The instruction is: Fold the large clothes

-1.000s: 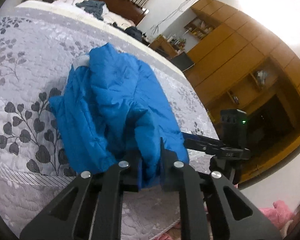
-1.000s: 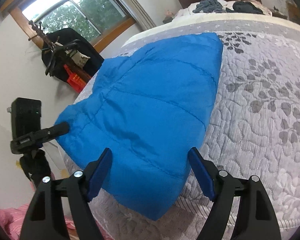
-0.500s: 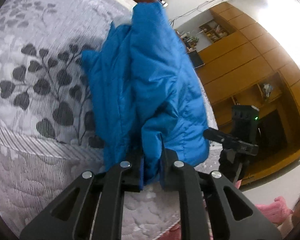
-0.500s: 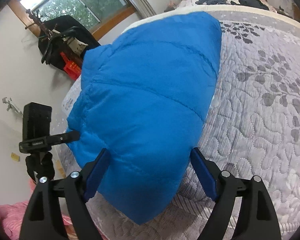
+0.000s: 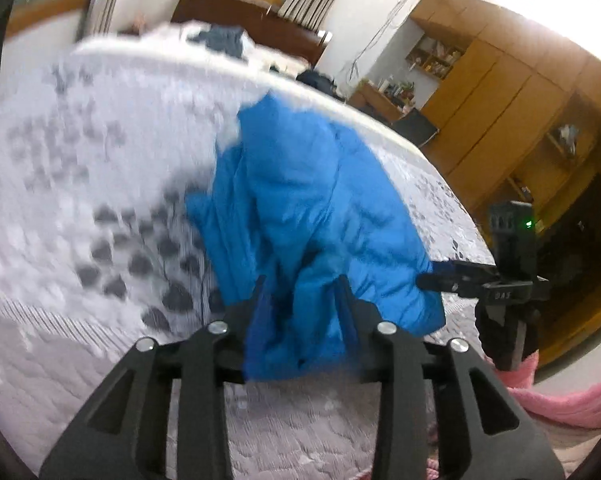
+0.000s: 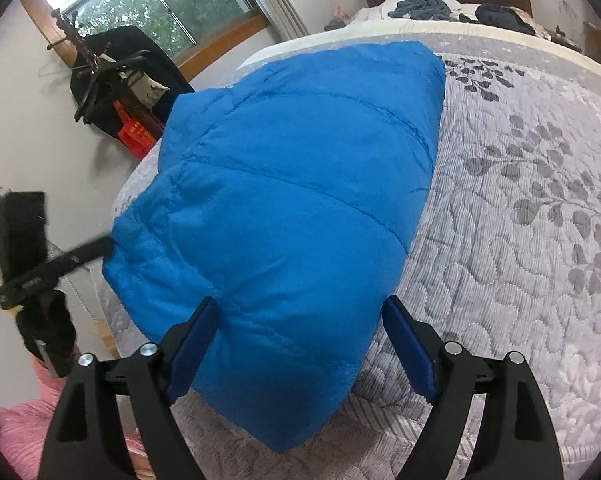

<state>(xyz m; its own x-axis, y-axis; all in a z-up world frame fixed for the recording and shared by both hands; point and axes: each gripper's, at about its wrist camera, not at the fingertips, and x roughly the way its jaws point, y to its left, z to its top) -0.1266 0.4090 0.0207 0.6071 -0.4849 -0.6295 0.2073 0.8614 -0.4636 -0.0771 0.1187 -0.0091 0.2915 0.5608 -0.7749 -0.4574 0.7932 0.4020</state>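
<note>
A blue padded jacket (image 5: pixel 300 184) lies bunched on the grey leaf-patterned bed (image 5: pixel 80 200). In the left wrist view, my left gripper (image 5: pixel 298 292) is at the jacket's near edge. Its jaws stand partly apart and a fold of the blue fabric fills the gap between them. In the right wrist view the jacket (image 6: pixel 300 184) shows its smooth quilted back, puffed up on the bedspread (image 6: pixel 520 260). My right gripper (image 6: pixel 300 320) is open, its blue-padded fingers (image 6: pixel 412 356) wide on either side of the jacket's near corner and not pinching it.
A black camera on a tripod (image 5: pixel 508 276) stands beside the bed's near edge, also visible as the camera (image 6: pixel 24 248). Pink cloth (image 5: pixel 560 392) lies on the floor. Dark clothes (image 6: pixel 420 4) sit at the bed's far end. A coat rack (image 6: pixel 112 80) and wooden wardrobes (image 5: pixel 500 100) line the walls.
The left gripper's jaws have spread wider around the fold, and the lifted jacket has dropped back toward the bed. The right gripper stays open, with the jacket bulging closer.
</note>
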